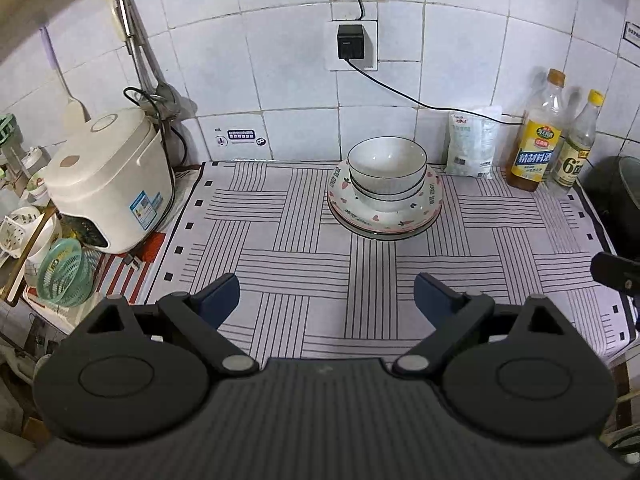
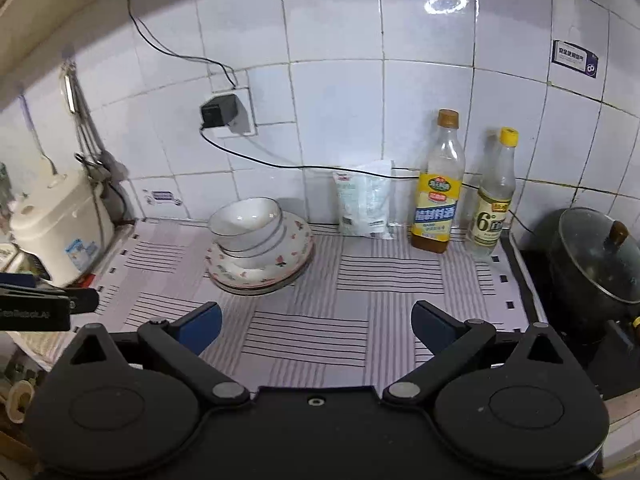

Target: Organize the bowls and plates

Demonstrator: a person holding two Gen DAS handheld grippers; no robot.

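Glossy round bowls (image 1: 386,168) nested on patterned plates (image 1: 384,216), striped mat (image 1: 280,248).

Left gripper (image 1: 326,294), right gripper (image 2: 316,322): black linkages, round housings, silver pivot pins, blue fingers (image 1: 218,294).

The left gripper (image 1: 326,294) hangs tilted downward over the near edge of the counter, its two blue-padded fingers (image 1: 218,296) spread wide with nothing between them. The right gripper (image 2: 316,326) is posed the same way, angled down above the near edge toward the counter's right side, jaws wide apart and empty. Each gripper's tip shows at the edge of the other's view.
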